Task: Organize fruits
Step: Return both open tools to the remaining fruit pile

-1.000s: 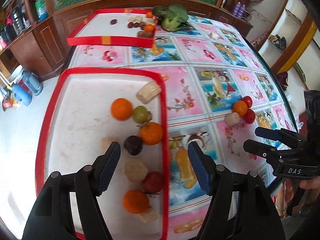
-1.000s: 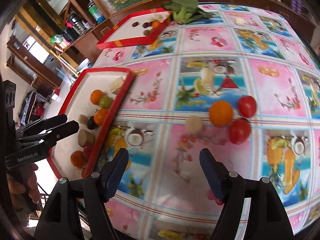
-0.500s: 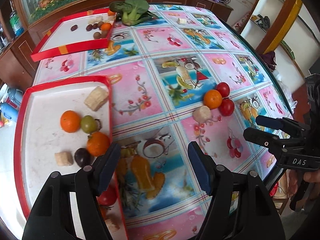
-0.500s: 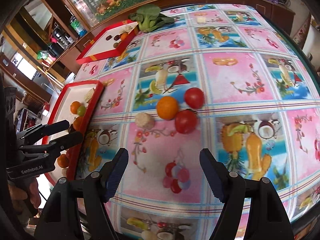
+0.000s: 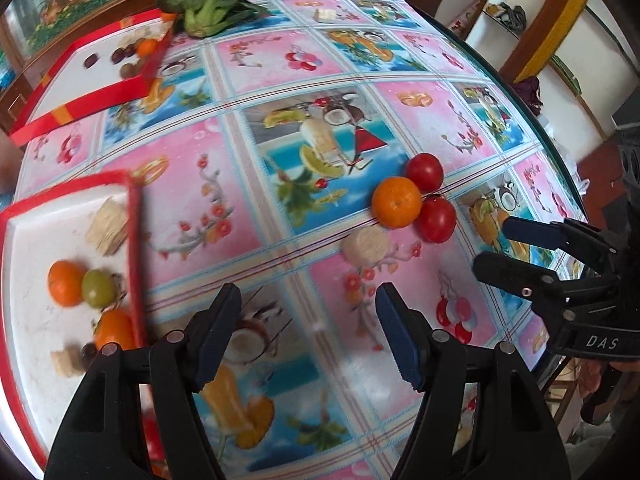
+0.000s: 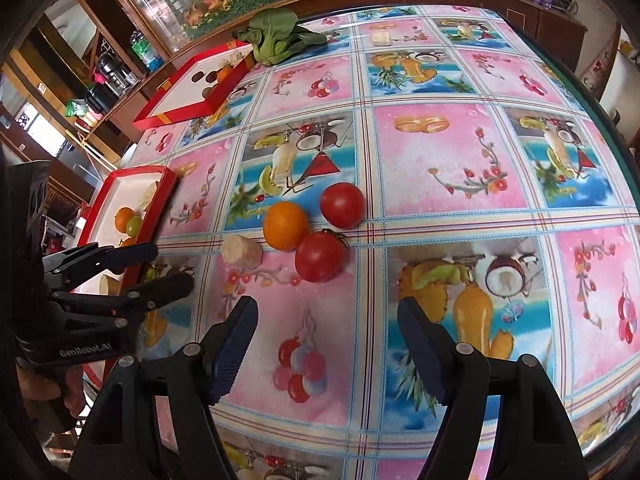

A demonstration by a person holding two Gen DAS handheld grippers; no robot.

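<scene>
An orange [image 5: 397,207] [image 6: 285,225], two red tomatoes [image 5: 425,172] [image 5: 437,219] [image 6: 342,205] [image 6: 321,256] and a pale beige chunk [image 5: 366,245] [image 6: 241,252] lie clustered on the patterned tablecloth. My left gripper [image 5: 310,330] is open and empty, short of the beige chunk; it also shows in the right wrist view [image 6: 156,268]. My right gripper [image 6: 326,344] is open and empty, short of the nearer tomato; it also shows in the left wrist view [image 5: 504,248]. A red-rimmed white tray [image 5: 134,216] [image 6: 160,200] at the left holds several fruits.
A second red tray [image 5: 80,100] [image 6: 180,110] with small fruits sits at the far left. A green leafy vegetable [image 5: 210,6] [image 6: 276,36] lies at the far edge. The table edge [image 5: 560,160] curves along the right side. A wooden cabinet stands behind.
My left gripper has swung right, from over the near tray to above the tablecloth facing the loose fruit cluster. My right gripper has shifted so the cluster sits ahead of it. Both stay open.
</scene>
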